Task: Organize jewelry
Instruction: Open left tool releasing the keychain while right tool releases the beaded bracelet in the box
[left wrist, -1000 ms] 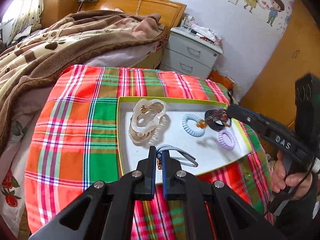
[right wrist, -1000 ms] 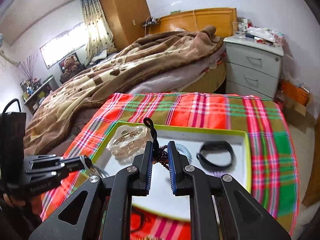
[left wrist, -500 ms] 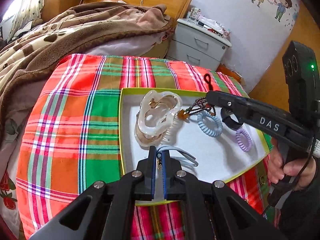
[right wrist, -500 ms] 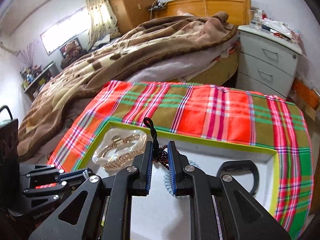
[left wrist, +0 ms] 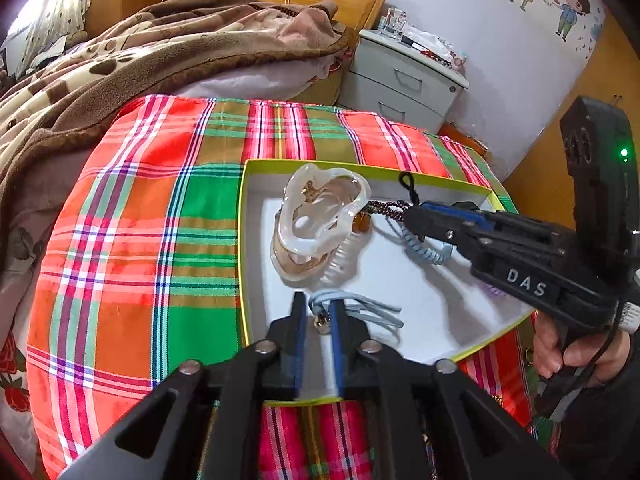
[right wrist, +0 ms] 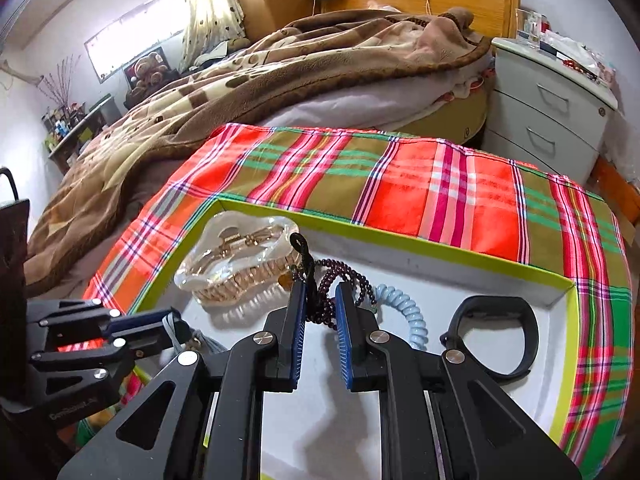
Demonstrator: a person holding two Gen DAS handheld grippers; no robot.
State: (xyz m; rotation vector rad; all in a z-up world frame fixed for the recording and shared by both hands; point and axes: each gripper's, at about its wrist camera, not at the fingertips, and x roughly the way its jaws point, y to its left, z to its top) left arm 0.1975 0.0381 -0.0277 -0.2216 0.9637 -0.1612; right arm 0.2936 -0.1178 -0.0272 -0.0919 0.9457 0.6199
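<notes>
A white tray with a lime rim (left wrist: pixel 256 248) (right wrist: pixel 400 240) lies on a plaid cloth. In it are a clear hair claw (left wrist: pixel 320 220) (right wrist: pixel 236 268), a pale blue spiral tie (left wrist: pixel 424 250) (right wrist: pixel 412 316) and a black band (right wrist: pixel 496 336). My left gripper (left wrist: pixel 317 312) has its jaws slightly apart around a grey-blue cord bracelet (left wrist: pixel 360 312), low over the tray's near edge. My right gripper (right wrist: pixel 320 304) has its jaws slightly apart with a dark beaded bracelet (right wrist: pixel 332 288) (left wrist: pixel 384 208) between them, beside the hair claw.
The plaid cloth (left wrist: pixel 140 240) covers a low table. A bed with a brown blanket (left wrist: pixel 140 52) lies behind it. A grey nightstand (left wrist: pixel 400 80) stands at the back right. More small items lie on the cloth at the near right (left wrist: pixel 528 356).
Both grippers' jaws have opened a little. The right gripper has moved lower and toward the hair claw with the beaded bracelet. The left gripper has stayed over the cord bracelet.
</notes>
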